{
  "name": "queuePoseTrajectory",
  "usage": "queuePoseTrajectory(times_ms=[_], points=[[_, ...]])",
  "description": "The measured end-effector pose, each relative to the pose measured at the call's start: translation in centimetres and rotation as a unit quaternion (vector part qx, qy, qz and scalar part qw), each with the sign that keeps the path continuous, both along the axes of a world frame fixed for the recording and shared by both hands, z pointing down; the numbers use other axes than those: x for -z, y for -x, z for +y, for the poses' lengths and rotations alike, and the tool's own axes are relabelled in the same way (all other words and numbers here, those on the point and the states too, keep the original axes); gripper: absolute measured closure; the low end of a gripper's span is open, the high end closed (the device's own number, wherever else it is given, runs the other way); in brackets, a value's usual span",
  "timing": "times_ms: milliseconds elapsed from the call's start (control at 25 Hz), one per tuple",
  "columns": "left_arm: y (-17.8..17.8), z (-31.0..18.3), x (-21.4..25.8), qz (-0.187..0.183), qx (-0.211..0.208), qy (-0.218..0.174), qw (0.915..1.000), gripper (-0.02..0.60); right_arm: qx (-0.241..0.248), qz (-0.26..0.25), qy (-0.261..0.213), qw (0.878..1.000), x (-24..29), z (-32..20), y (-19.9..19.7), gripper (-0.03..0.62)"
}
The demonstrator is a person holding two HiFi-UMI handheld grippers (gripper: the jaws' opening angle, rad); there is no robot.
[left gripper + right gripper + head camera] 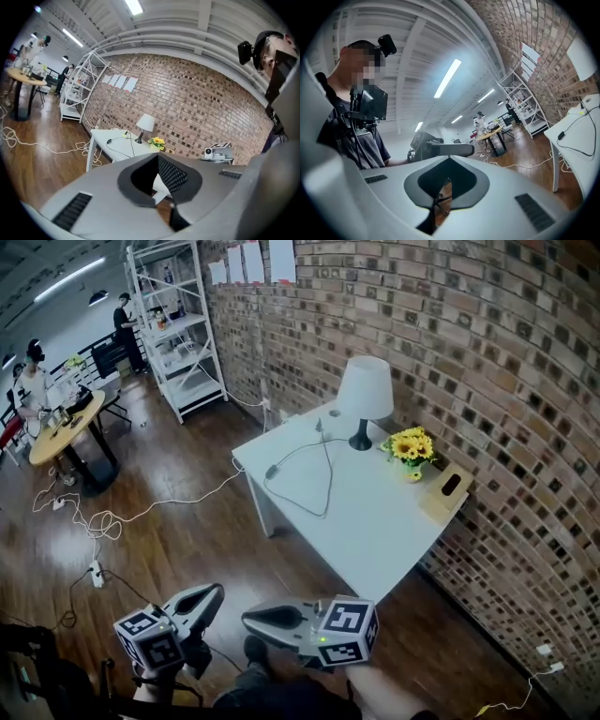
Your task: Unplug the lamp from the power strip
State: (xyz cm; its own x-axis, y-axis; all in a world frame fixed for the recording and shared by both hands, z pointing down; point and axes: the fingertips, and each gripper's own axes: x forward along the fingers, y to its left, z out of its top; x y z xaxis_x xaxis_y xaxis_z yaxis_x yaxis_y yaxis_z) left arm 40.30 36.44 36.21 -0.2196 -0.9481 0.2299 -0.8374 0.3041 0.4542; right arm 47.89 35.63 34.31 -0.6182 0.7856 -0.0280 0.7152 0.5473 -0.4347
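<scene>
While the lamp (364, 395) sits at the table (375, 521) far corner, my left gripper (217, 591) and right gripper (249, 618) hover short, jaws together, empty.

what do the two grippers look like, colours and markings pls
The left gripper and right gripper both have smooth, light grey shells that taper to a rounded tip, with a dark lining inside. Each carries a white cube printed with black square markers. The jaws have black ribbed pads. A small green light glows on the right gripper, beside its cube.
</scene>
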Motion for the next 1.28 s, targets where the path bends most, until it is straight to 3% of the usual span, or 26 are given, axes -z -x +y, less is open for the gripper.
queuePoseTrajectory(times_ms=[280,480,800,960,1160,1280], points=[[5.6,0.7,-1.2,0.030,0.009,-0.020,0.9993,0.563,-0.009,0.020,-0.008,1.000,-0.5,0.2,5.4,0.605],[10.8,1.7,-1.8,0.015,0.001,-0.029,0.9995,0.563,-0.032,0.013,-0.008,0.999,0.5,0.1,10.3,0.605],[17.1,-0.3,1.8,0.055,-0.006,-0.061,0.9966,0.563,-0.038,0.020,-0.026,0.999,0.9,0.1,16.9,0.605],[21.3,1.0,0.2,0.026,-0.011,-0.052,0.9983,0.563,-0.035,0.031,-0.029,0.998,0.6,1.3,20.1,0.605],[26.4,3.0,0.7,0.014,0.002,-0.069,0.9975,0.563,-0.029,0.039,-0.049,0.998,0.0,3.0,24.8,0.605],[27.6,3.4,1.2,0.047,0.002,-0.079,0.9958,0.563,-0.028,0.053,-0.064,0.996,-0.6,3.6,26.8,0.605]])
